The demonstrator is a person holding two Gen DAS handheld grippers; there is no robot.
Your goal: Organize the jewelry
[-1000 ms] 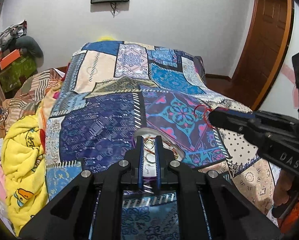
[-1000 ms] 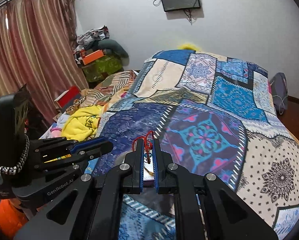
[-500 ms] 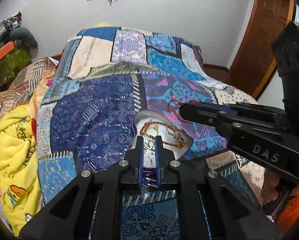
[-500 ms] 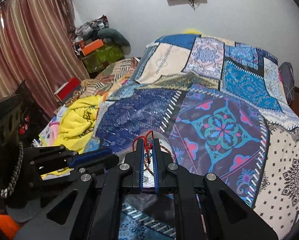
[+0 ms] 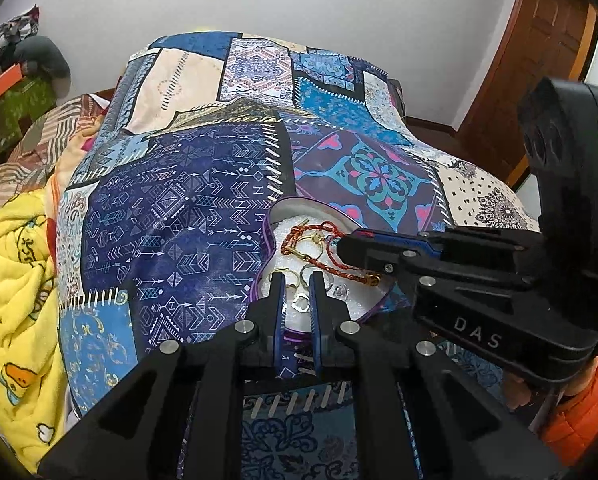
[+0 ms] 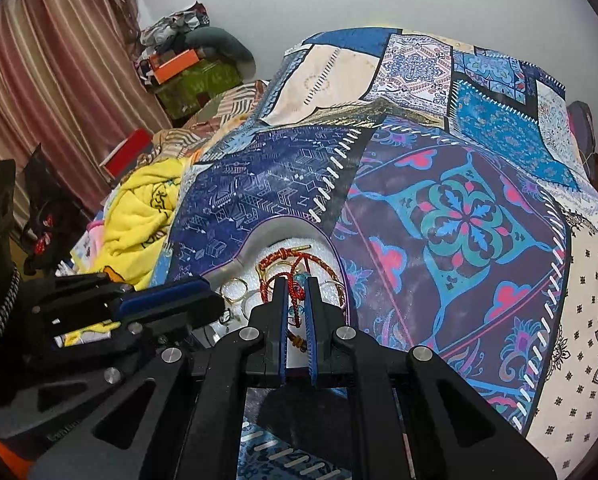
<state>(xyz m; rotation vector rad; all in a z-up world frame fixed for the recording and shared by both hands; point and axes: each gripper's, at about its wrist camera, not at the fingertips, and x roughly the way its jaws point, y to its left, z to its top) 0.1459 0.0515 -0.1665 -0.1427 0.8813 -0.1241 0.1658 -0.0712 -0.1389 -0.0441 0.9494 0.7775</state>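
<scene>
— So, what did you have in the right gripper (image 6: 297, 295) at that point?

— I had its jaws clamped on a red braided cord (image 6: 295, 294), pinched at a knot, with the rest looping down into the jewelry tin (image 6: 255, 240) on the patchwork quilt (image 5: 187, 216). By my reckoning the cord was light and limp, so it would sag and swing rather than hold a shape, and the knot was the sensible place to take it, since the smooth braid could slip through the pads.

— And the left gripper (image 5: 297, 282)?

— Its jaws stood nearly together over the near edge of the tin, with a small silver ring (image 5: 300, 303) showing in the narrow gap. I couldn't tell whether I was pinching it or just hovering above it. Rings like that I judged hard, tiny and slick, best gripped across the band.

— Anything you couldn't make out?

— Plenty. My own fingers covered the near part of the tin in both views. The gold rings (image 6: 235, 290) and a second red-and-gold cord (image 5: 331, 266) lay tangled on the white lining, and I couldn't say where one piece ended. The clasps were too small to read.
</scene>
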